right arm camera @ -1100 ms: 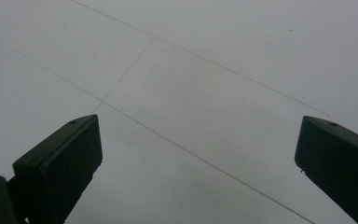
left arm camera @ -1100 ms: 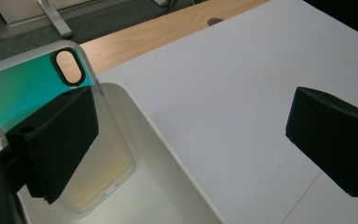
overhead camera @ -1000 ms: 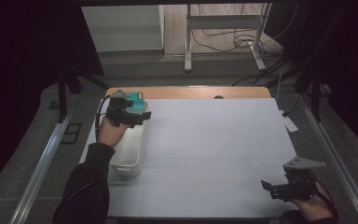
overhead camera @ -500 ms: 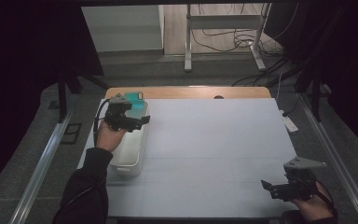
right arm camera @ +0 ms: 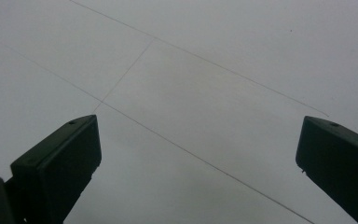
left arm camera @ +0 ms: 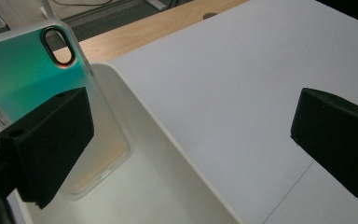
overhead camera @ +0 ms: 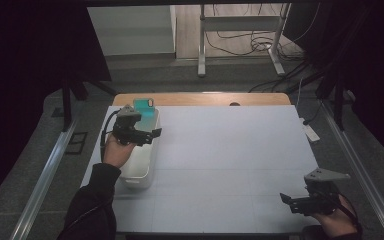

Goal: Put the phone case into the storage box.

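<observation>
The left gripper (overhead camera: 150, 133) now hangs a little farther along the white tub (overhead camera: 141, 175) than a second ago, jaws wide apart and empty. The teal phone case (left arm camera: 32, 84) leans inside the tub's far end. The right gripper (overhead camera: 292, 200) stays put, open and empty.

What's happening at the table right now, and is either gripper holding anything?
A person works at the white table with a gripper in each hand. The left gripper hovers, jaws open, over a white bin at the table's left side. A teal phone case leans tilted against the bin's far end, with nothing gripping it. The right gripper sits open near the table's front right corner, above bare tabletop.
</observation>
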